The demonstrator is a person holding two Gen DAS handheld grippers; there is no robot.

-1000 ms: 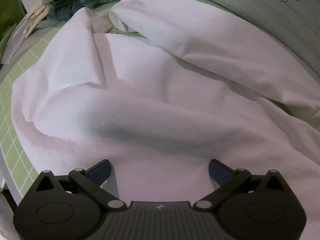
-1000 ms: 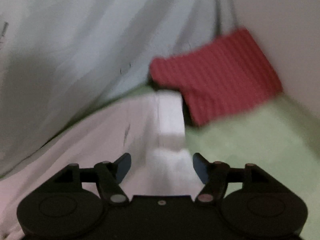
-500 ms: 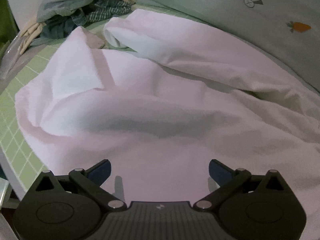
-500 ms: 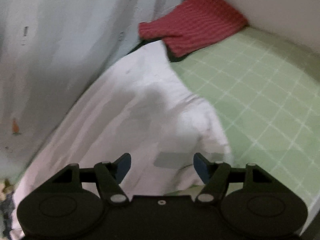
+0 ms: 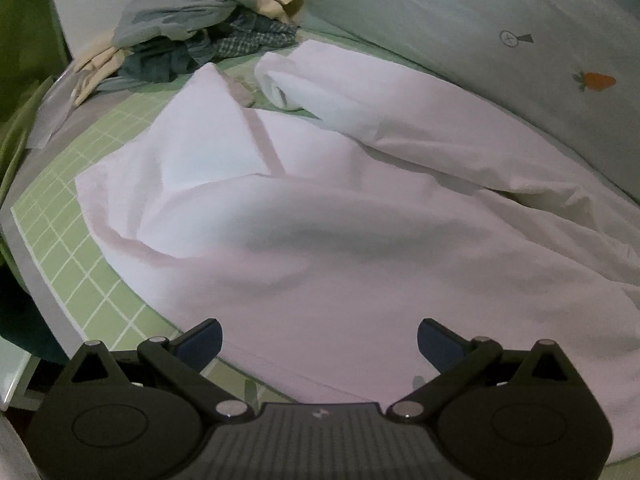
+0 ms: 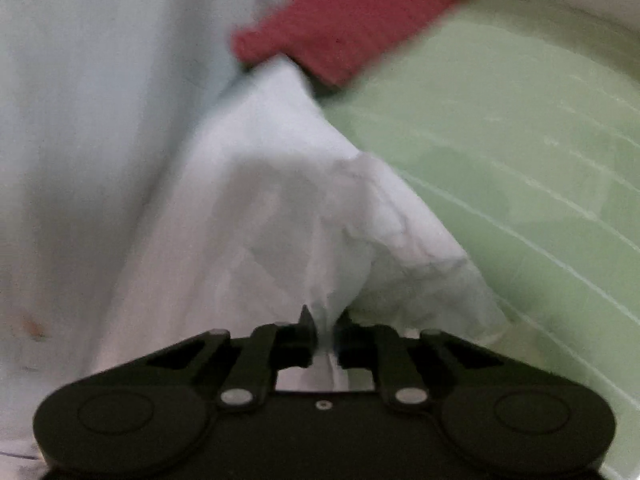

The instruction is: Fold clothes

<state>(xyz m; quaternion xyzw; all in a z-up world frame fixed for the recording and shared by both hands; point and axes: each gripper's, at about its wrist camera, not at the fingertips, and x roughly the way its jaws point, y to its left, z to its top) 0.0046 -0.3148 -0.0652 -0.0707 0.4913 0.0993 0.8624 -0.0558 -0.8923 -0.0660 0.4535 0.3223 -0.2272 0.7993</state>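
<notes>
A large white garment (image 5: 320, 216) lies spread and rumpled on the green gridded mat (image 5: 68, 256), one sleeve (image 5: 360, 100) running along the far side. My left gripper (image 5: 318, 340) hovers open over its near hem, nothing between the fingers. In the right wrist view the same white garment (image 6: 280, 208) rises in a bunched peak into my right gripper (image 6: 326, 326), which is shut on a pinch of the cloth. The view is blurred by motion.
A heap of grey, blue-checked and beige clothes (image 5: 192, 40) sits at the mat's far left. A pale bedsheet with small prints (image 5: 520, 40) rises behind. A folded red knit piece (image 6: 352, 20) lies beyond the white cloth. The green mat (image 6: 520, 160) extends to the right.
My right gripper has gone from open to shut on the white garment's edge and lifts it. The left gripper has drawn back, so the near hem and the mat show.
</notes>
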